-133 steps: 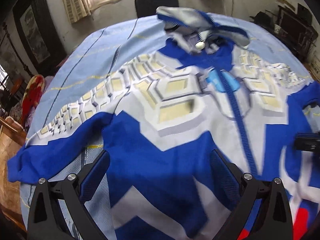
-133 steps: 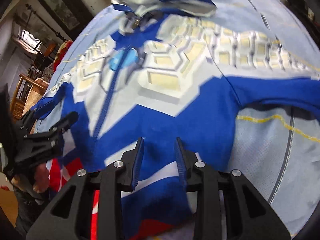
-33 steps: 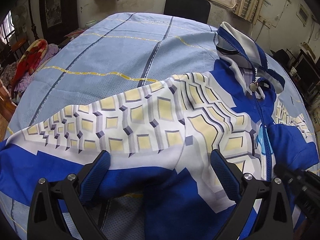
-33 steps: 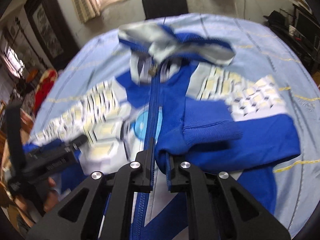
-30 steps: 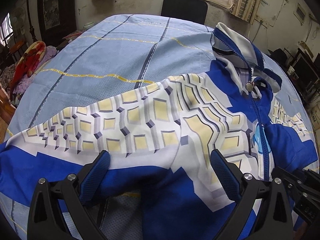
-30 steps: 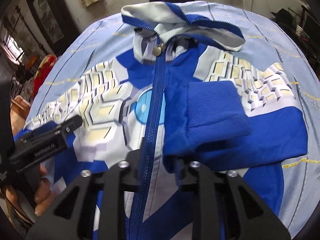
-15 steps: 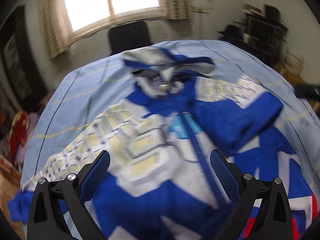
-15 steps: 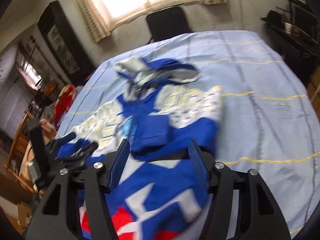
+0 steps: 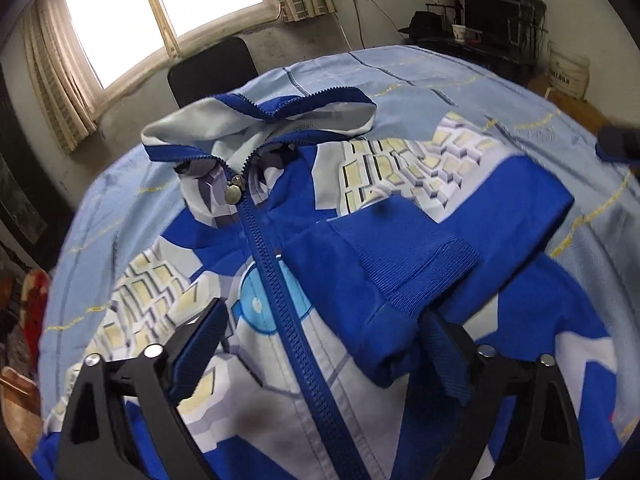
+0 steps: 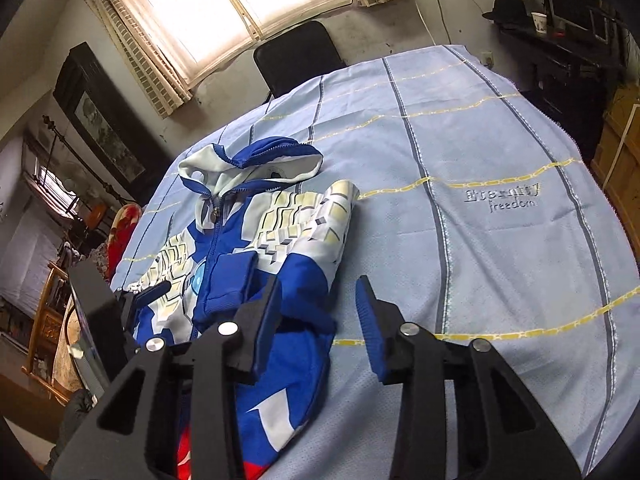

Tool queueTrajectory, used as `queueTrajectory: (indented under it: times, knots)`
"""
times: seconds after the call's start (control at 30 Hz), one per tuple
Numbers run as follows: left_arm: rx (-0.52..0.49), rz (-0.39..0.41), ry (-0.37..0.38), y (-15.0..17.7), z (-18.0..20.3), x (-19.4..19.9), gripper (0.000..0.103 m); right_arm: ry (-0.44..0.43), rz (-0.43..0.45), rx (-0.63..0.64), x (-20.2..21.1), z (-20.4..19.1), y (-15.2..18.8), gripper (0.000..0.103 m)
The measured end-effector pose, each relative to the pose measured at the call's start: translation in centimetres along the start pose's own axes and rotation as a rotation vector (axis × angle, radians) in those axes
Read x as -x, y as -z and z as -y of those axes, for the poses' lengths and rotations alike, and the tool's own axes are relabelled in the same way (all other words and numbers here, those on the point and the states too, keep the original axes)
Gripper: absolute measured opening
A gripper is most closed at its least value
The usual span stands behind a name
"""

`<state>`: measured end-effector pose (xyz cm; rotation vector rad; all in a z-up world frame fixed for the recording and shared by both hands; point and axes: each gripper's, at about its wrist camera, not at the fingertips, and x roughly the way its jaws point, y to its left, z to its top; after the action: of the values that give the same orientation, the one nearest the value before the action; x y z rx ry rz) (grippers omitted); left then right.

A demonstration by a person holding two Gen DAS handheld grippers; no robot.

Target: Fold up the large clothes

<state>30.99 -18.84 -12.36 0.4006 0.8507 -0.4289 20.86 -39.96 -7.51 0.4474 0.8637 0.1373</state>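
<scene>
Right gripper [image 10: 318, 320] has released the sleeve [image 9: 404, 264], now lying folded across the jacket [image 9: 280, 360]. Both grippers are hanging wide, empty; left gripper [image 9: 324, 344] is hovering, other sleeve remaining

The left claw [image 9: 320, 344] hangs spread wide over the zipped hooded jacket [image 9: 280, 368]; the folded-in blue sleeve [image 9: 400, 264] lies just ahead, touching its right finger, zipper [image 9: 288, 312] running between.
</scene>
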Motion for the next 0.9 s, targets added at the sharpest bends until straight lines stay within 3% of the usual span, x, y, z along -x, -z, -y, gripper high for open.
queueTrajectory:
  times: [0.07,0.13,0.17,0.2,0.27,0.4,0.5,0.67,0.77,0.9]
  knots:
    - [0.038,-0.009,0.052,-0.5,-0.7,-0.4,0.076,0.000,-0.013,0.010,-0.4,-0.1,0.0,0.038]
    - [0.062,-0.008,0.102,-0.8,-1.2,-0.5,0.042,0.008,-0.025,0.025,-1.1,-0.6,-0.1,0.034]
    - [0.080,-0.007,0.121,-0.9,-1.7,-0.4,0.023,0.013,-0.033,0.039,-1.5,-0.9,-0.2,0.027]
    - [0.100,0.005,0.116,-0.9,-2.2,-0.1,0.021,0.015,-0.040,0.051,-1.9,-1.3,-0.4,0.024]
    - [0.153,0.060,0.104,-0.8,-4.1,1.6,0.020,0.018,-0.048,0.064,-2.7,-2.0,-0.7,0.012]
    - [0.235,0.105,0.067,0.2,-7.6,3.5,0.024,0.020,-0.063,0.120,-4.2,-4.0,-1.1,0.011]
    - [0.288,0.082,0.015,1.9,-9.6,2.9,0.057,0.039,-0.125,0.191,-6.7,-5.9,-0.7,0.011]
    - [0.403,-0.003,0.043,4.7,-13.2,1.1,0.059,0.113,-0.260,0.207,-11.4,-6.0,1.3,0.011]
    - [0.459,-0.004,0.133,5.6,-14.8,1.1,0.059,0.124,-0.260,0.211,-11.5,-5.3,1.7,0.000]
    - [0.463,0.037,0.142,5.4,-14.9,3.0,0.062,0.129,-0.278,0.211,-11.4,-5.0,1.5,0.000]
